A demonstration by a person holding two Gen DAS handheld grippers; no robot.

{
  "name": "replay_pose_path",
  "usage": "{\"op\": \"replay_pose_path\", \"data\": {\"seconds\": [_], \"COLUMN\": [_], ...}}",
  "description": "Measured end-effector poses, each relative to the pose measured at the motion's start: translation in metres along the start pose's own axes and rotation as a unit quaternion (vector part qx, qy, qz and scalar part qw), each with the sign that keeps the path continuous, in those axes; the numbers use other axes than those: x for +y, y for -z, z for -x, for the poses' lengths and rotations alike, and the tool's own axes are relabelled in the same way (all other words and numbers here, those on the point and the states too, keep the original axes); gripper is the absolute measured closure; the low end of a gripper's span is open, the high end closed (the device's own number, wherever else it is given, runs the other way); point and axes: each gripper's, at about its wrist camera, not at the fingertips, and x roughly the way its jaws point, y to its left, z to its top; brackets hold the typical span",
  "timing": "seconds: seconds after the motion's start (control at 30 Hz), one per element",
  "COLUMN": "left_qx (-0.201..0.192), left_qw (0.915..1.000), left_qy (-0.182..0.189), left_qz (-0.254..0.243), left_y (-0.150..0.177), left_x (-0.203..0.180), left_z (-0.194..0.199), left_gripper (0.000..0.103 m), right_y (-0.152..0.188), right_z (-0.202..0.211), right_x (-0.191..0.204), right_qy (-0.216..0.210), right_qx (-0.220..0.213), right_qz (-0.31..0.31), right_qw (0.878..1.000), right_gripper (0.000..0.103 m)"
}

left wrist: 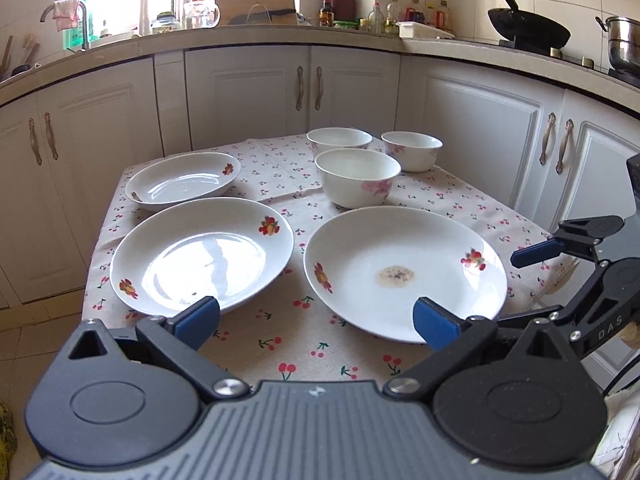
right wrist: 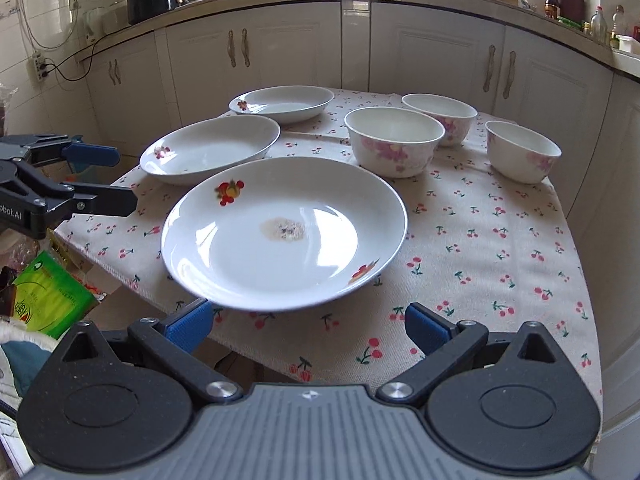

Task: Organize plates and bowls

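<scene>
**A:** Claws first: your left claw (left wrist: 316, 316) is spread wide and holds nothing, parked at the near edge of the counter (left wrist: 360, 360) between the two closest plates. Your right claw (right wrist: 308, 322) is equally wide and empty, squared up just short of the stained plate (right wrist: 284, 236).

**B:** Where's the crockery?

**A:** All on the cherry-print cloth, nothing stacked. Three plates: the stained plate nearest, the middle plate (left wrist: 202, 254) beside it, the far plate (left wrist: 182, 180) behind that. Three bowls cluster at the back: the big bowl (left wrist: 356, 176), the back bowl (left wrist: 339, 141) and the end bowl (left wrist: 412, 150), close together; I can't tell if they touch.

**B:** Why does it matter how they sit?

**A:** Like is already grouped with like, so my read is you're at the start and only nesting remains. The stained plate's rim overhangs the counter edge in the right wrist view, which gives you a lip to pinch. That's probably why your right claw lines up there.

**B:** Risks?

**A:** Glazed rims look slick, so grip deep. The residue means that plate is best left on top.
</scene>
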Motion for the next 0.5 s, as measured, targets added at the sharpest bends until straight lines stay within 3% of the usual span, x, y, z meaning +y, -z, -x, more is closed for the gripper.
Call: {"op": "replay_pose_path", "data": {"seconds": [0.5], "left_qx": [0.042], "left_qw": [0.9981], "left_qy": [0.039], "left_qz": [-0.023], "left_y": [-0.019], "left_x": [0.005], "left_z": [-0.022], "left_gripper": [0.001], "right_y": [-0.003], "right_z": [-0.028], "right_x": [0.012], "right_qy": [-0.002], "right_qx": [0.005], "right_qz": [0.052], "right_qw": [0.999], "right_gripper": [0.0]}}
